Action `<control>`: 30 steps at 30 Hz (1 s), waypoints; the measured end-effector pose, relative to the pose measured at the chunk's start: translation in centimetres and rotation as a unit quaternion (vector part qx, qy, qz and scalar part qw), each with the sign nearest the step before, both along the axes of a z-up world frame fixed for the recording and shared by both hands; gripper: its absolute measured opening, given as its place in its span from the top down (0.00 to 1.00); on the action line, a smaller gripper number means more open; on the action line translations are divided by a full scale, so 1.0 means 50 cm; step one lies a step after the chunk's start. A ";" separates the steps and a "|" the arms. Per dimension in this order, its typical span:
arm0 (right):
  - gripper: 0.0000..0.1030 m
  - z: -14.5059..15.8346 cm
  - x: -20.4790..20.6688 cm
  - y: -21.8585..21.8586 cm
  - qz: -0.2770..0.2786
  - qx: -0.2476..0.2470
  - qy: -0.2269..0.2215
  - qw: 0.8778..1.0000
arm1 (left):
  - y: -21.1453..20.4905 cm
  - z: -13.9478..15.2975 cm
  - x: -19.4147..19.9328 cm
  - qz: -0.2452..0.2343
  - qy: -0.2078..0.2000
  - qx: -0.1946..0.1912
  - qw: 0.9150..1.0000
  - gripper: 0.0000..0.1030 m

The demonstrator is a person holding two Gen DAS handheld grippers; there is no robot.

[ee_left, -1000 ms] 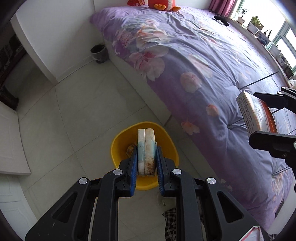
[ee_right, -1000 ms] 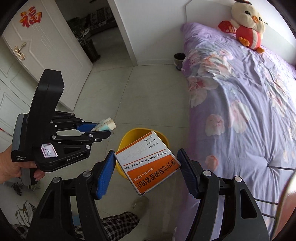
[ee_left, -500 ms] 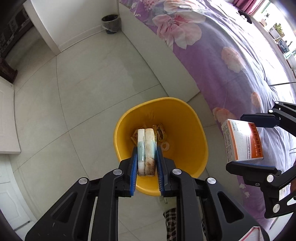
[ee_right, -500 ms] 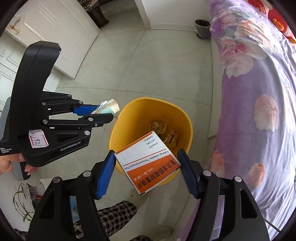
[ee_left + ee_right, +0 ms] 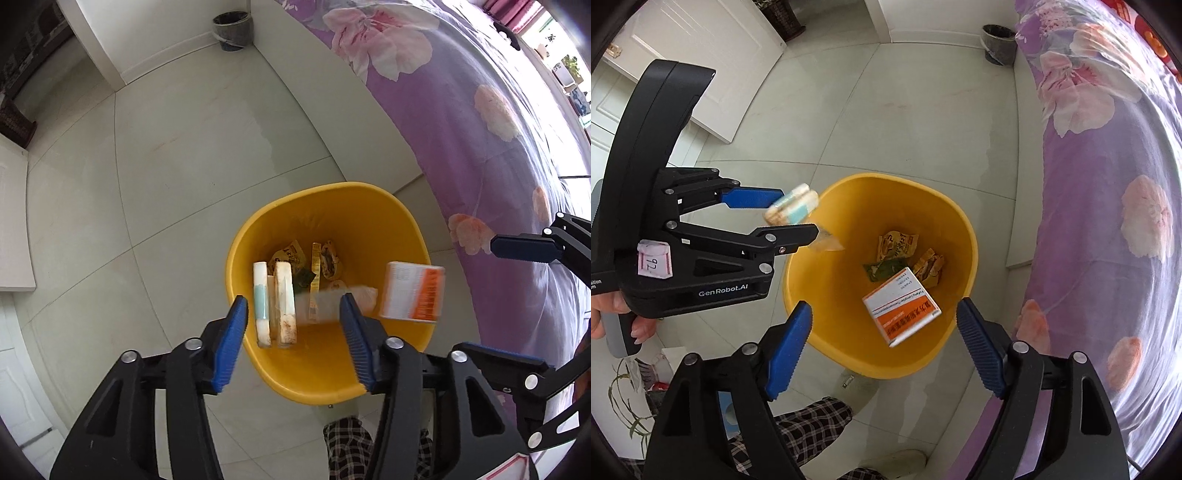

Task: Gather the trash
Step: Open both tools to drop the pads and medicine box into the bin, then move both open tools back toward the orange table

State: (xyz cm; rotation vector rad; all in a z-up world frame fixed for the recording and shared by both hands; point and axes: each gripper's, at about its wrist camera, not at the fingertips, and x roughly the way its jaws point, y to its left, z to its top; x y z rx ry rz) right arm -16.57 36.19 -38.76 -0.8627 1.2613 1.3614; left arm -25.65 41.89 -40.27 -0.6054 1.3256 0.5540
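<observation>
Beside the purple bed, the yellow bin sits on the floor. Both grippers, clenched on trash half a second ago, are now opening over it. The right gripper has let go — its orange box drops inside the bin. The left gripper spreads off its flat packets, released above the wrappers — two more pieces collected.
</observation>
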 end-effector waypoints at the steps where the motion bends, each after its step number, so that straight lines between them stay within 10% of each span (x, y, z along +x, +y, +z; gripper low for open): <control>1: 0.21 0.000 0.000 -0.002 0.000 0.000 -0.002 1.000 | 0.001 0.002 -0.001 0.000 -0.001 -0.002 1.000 0.48; 30: 0.22 0.304 0.002 -0.139 -0.074 0.085 -0.035 0.993 | -0.060 0.262 0.013 -0.018 -0.040 0.041 0.998 0.48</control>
